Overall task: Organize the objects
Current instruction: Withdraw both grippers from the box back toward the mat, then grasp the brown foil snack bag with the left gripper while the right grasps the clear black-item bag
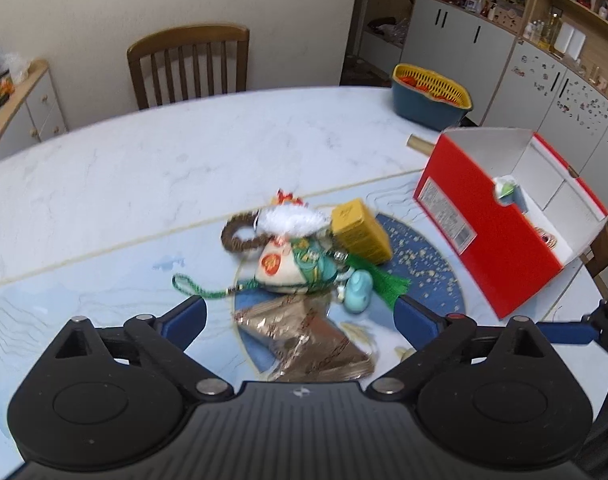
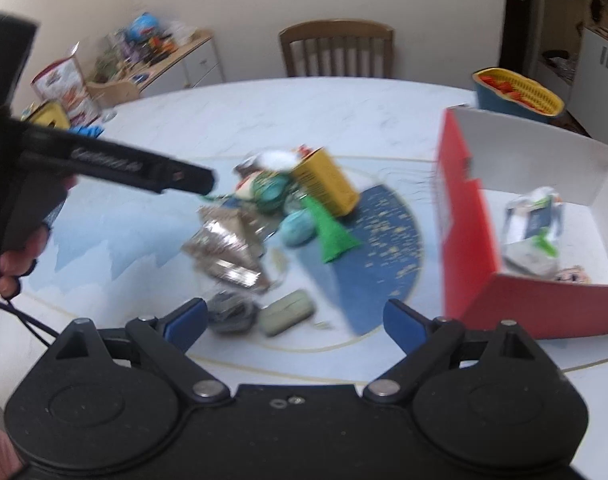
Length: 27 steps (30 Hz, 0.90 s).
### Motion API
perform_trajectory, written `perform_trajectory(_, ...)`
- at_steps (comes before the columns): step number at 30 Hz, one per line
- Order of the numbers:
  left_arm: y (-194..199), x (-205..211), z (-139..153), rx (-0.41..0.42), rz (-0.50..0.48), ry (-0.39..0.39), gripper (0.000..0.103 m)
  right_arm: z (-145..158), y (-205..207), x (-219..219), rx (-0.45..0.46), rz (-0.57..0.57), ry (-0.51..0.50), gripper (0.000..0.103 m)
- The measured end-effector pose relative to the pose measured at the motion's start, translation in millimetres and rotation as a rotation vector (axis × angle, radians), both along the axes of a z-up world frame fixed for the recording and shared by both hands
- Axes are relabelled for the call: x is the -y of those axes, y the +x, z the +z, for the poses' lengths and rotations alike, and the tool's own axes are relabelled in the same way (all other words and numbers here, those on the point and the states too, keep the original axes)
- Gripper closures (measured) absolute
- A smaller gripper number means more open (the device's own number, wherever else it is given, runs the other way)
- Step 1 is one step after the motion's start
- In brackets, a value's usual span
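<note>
A heap of small objects lies mid-table: a yellow box (image 1: 360,230), a white fluffy item (image 1: 291,220), a brown bead bracelet (image 1: 239,236), a cloth sachet with a green tassel (image 1: 299,268), a teal oval case (image 1: 358,290) and a shiny foil packet (image 1: 304,340). My left gripper (image 1: 301,316) is open and empty, just above the foil packet. My right gripper (image 2: 293,318) is open and empty, above a grey-green case (image 2: 287,312) and a grey bundle (image 2: 229,312). The open red box (image 2: 468,220) stands to the right and holds packets (image 2: 532,232).
A blue basket with a yellow insert (image 1: 430,94) stands at the far right of the table. A wooden chair (image 1: 187,64) is behind the table. The left gripper's handle and the hand (image 2: 83,160) reach in from the left. Cabinets and shelves line the room.
</note>
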<state>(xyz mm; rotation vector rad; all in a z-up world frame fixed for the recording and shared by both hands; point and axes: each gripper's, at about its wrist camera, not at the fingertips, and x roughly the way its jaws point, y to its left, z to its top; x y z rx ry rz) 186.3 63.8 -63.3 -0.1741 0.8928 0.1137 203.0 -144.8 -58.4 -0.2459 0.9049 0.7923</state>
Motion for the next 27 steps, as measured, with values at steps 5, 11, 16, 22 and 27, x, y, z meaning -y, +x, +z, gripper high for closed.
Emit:
perform_trajectory(5, 3.1, 0.0, -23.2, -0.05, -0.011, -0.045, 0.001, -16.7, -14.3, -21.1, 0.005, 0.048, -0.032, 0.009)
perform_trajectory(11, 14.7, 5.7, -46.0, -0.092, -0.016, -0.053, 0.001, -33.3, -18.5, -41.4, 0.003, 0.055, -0.058, 0.01)
perform_trajectory(16, 25.0, 5.3, -60.5, -0.123, -0.013, -0.059, 0.001, -42.2, -19.5, -52.6, 0.012, 0.057, -0.085, 0.013)
perform_trajectory(22, 32.8, 4.2, -74.7, -0.141, -0.028, -0.071, 0.001, -46.2, -19.6, -59.4, 0.02, 0.065, -0.063, 0.018)
perform_trajectory(27, 34.2, -0.1, -83.9, -0.157, -0.02, -0.074, 0.001, -49.9, -18.9, -66.1, 0.016, 0.073, -0.066, 0.026)
